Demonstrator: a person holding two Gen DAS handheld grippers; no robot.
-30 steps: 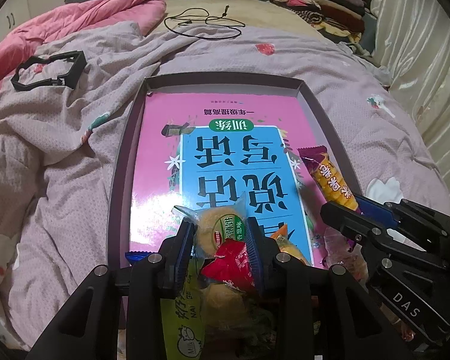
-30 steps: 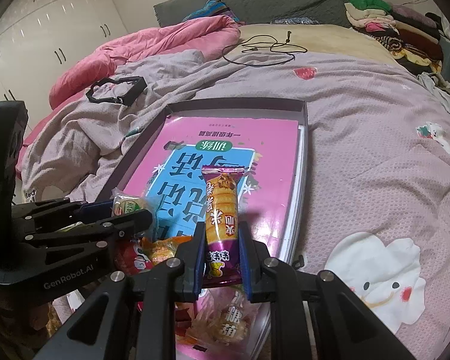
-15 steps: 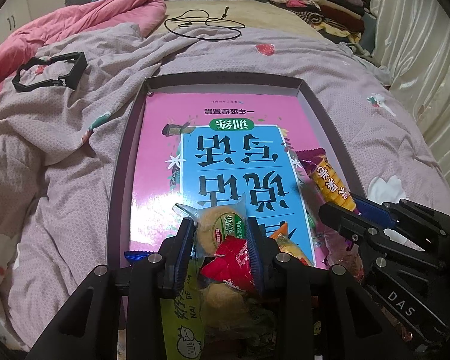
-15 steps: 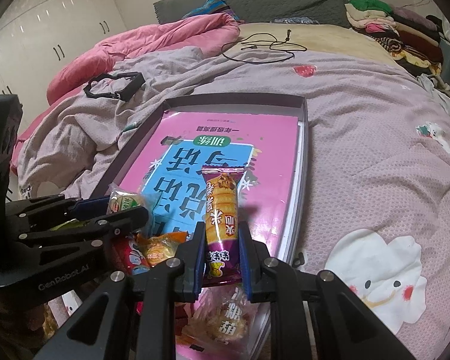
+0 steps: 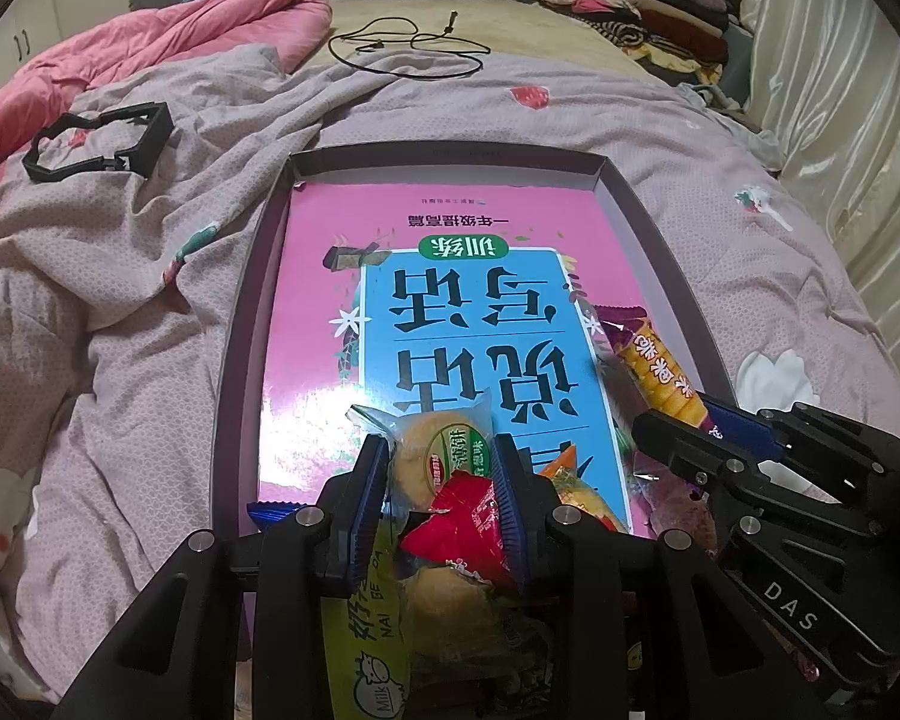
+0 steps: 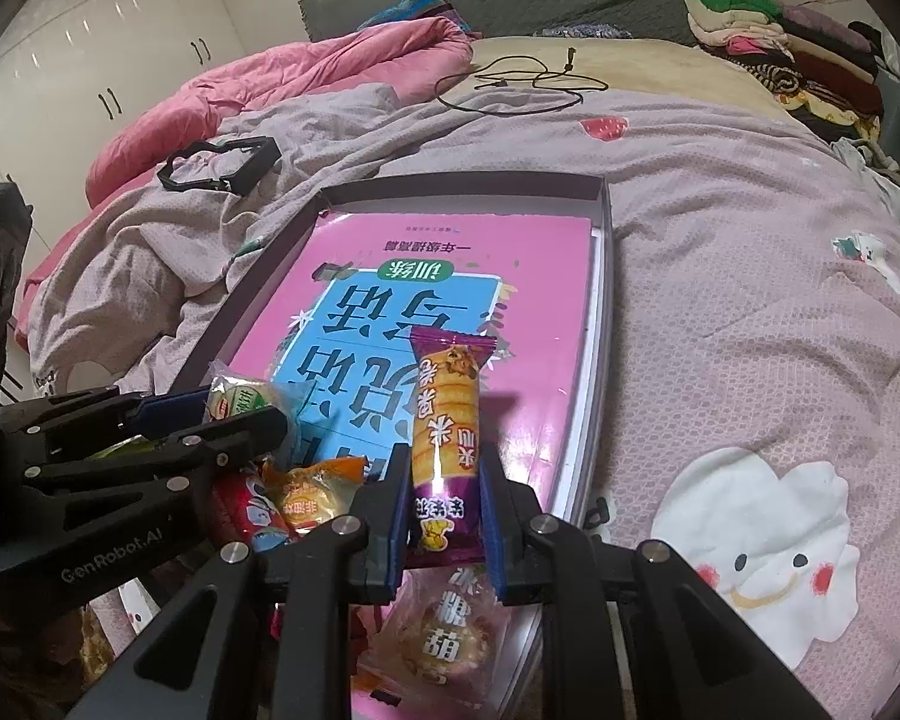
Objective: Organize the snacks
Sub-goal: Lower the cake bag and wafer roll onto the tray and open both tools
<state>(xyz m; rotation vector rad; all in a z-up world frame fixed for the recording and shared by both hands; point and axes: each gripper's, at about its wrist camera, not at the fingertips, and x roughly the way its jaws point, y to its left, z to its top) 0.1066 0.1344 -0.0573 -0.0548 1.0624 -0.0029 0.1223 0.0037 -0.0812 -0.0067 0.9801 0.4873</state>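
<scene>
A shallow grey box (image 5: 243, 324) lies on the bed with a pink and blue book (image 5: 450, 300) inside. My left gripper (image 5: 441, 468) is shut on a round yellow cake in a clear wrapper (image 5: 435, 450), above a red packet (image 5: 465, 522) and other snacks at the box's near end. My right gripper (image 6: 441, 492) is shut on a long purple and orange rice-cracker pack (image 6: 450, 420), held over the book; the pack also shows in the left wrist view (image 5: 654, 366). An orange packet (image 6: 315, 492) and a clear candy bag (image 6: 444, 642) lie below.
The box (image 6: 606, 276) sits on a lilac quilt (image 6: 750, 300). A black plastic frame (image 5: 99, 141) lies to the left, a black cable (image 5: 402, 51) beyond. A pink duvet (image 5: 180, 42) is far left, folded clothes (image 5: 630, 6) far right.
Both grippers keep their hold; the views have shifted only slightly, with the held cake and cracker pack staying over the near end of the book.
</scene>
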